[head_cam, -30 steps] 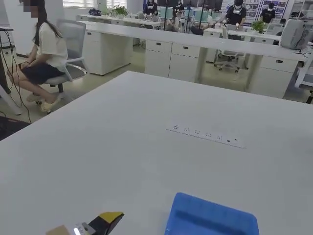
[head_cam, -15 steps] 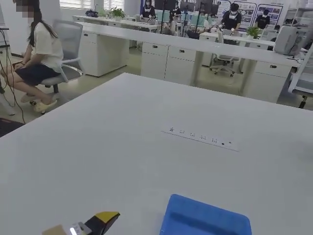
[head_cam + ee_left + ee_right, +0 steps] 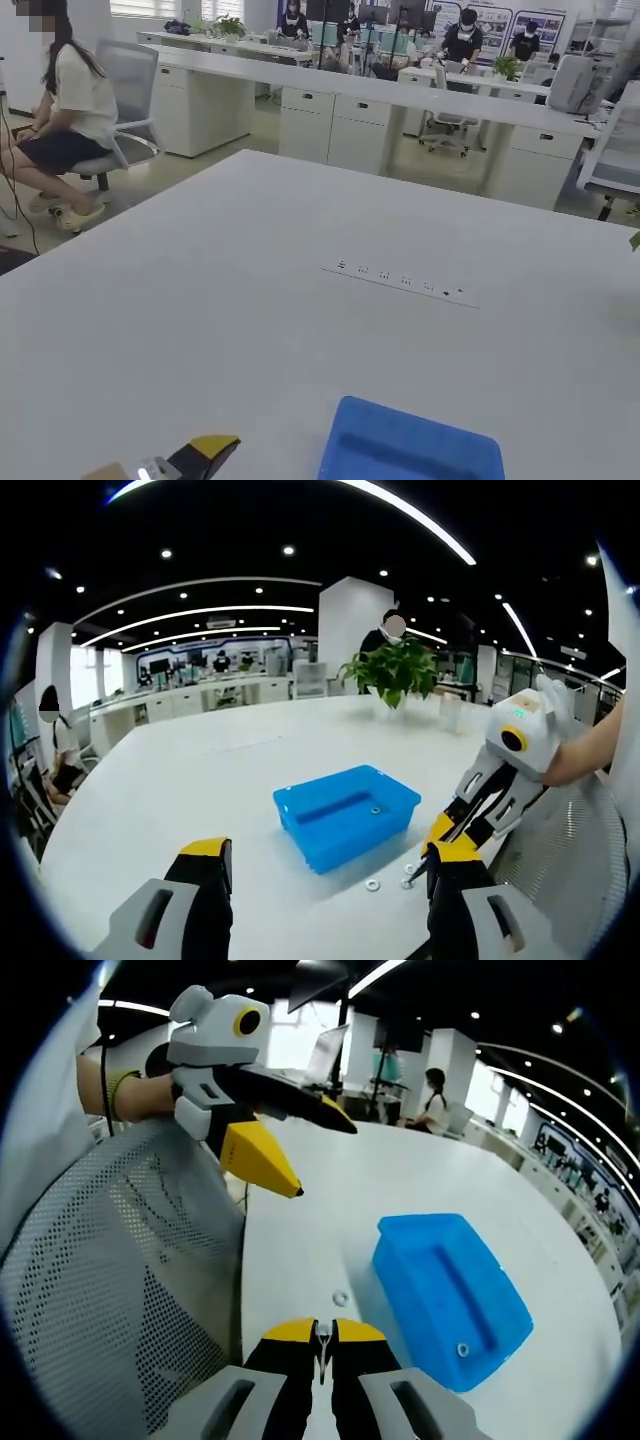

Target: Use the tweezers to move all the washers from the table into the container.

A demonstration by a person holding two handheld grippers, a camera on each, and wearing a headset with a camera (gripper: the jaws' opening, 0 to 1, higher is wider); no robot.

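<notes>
— Going for the next washer point(image 3: 341, 1299), seemingly: gripping the tweezers point(image 3: 322, 1348) tight between the closed jaws of the right gripper point(image 3: 318, 1332), aiming the tips at that washer, flat on the table point(image 3: 290, 1260) just ahead.
— And with the left gripper point(image 3: 325, 870)?
— Holding nothing; spread wide, hovering nearby.
— Found the container point(image 3: 345, 815)?
— Yes: blue, just beyond the loose washers point(image 3: 372, 884). Counted one inside, seemingly two on the table beside its near wall.
— Needed next?
— Probably lowering the tips over the ring's edge, pinching lightly, lifting level, clearing the rim, letting go. Could easily flick away so flat a piece.
</notes>
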